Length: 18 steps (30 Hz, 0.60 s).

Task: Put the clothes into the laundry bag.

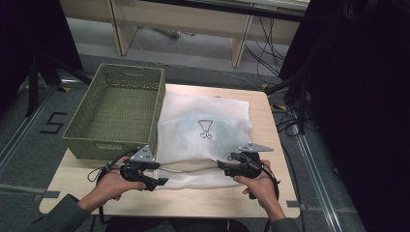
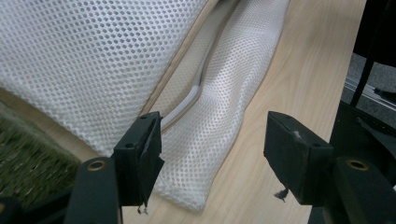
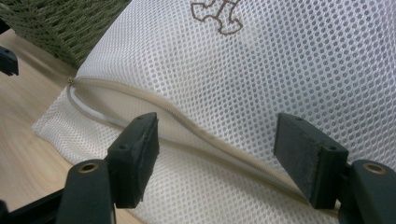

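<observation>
- A white mesh laundry bag (image 1: 203,140) lies flat on the wooden table (image 1: 241,198), its near edge towards the person, a small brown outline logo (image 1: 205,128) on top.
- A green woven basket (image 1: 116,111) stands at the bag's 9 o'clock side, touching its left edge.
- The bag's zipper (image 3: 205,135) runs along the near edge and gapes partly open, with white showing inside the slit.
- The left gripper (image 1: 157,181) sits at the bag's 7 o'clock corner. In the left gripper view its jaws stand spread, the bag's folded corner (image 2: 205,154) lying between them, the left pad just beside the mesh without pinching it.
- The right gripper (image 1: 223,166) sits at the bag's 5 o'clock edge. In the right gripper view its jaws are spread wide over the zipper line, pressing on nothing.
</observation>
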### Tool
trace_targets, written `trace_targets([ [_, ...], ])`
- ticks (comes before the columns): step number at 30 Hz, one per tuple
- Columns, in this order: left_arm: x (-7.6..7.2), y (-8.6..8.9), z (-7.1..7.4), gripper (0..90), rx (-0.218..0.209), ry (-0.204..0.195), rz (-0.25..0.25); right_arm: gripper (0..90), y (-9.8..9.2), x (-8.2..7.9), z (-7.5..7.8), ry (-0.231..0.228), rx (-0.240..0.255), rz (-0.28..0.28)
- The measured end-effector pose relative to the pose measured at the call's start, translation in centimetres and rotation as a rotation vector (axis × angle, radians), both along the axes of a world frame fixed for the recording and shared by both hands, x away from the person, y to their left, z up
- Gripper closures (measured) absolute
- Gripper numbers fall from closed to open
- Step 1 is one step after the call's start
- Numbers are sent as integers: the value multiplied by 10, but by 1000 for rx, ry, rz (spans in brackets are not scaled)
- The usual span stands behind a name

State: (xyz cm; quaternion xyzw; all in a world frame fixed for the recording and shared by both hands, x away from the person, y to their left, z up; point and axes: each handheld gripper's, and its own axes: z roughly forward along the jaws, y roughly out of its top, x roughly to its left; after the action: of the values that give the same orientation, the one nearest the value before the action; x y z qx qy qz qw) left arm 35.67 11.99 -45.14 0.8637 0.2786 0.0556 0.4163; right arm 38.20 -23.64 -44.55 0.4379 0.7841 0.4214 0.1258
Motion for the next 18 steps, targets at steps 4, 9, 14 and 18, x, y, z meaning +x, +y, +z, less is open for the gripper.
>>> trace_targets([
  [4,-1,6,0,343,4,-16,7,317,-2,-5,1,-7,2,-6],
  [9,-5,12,-2,322,5,-27,18,310,-5,-12,1,11,16,-21],
  [14,-8,19,-2,306,10,-37,36,291,-8,-17,-3,24,-12,-4],
  [18,-10,24,-3,294,30,-39,37,274,-9,-22,-3,28,-17,-4],
])
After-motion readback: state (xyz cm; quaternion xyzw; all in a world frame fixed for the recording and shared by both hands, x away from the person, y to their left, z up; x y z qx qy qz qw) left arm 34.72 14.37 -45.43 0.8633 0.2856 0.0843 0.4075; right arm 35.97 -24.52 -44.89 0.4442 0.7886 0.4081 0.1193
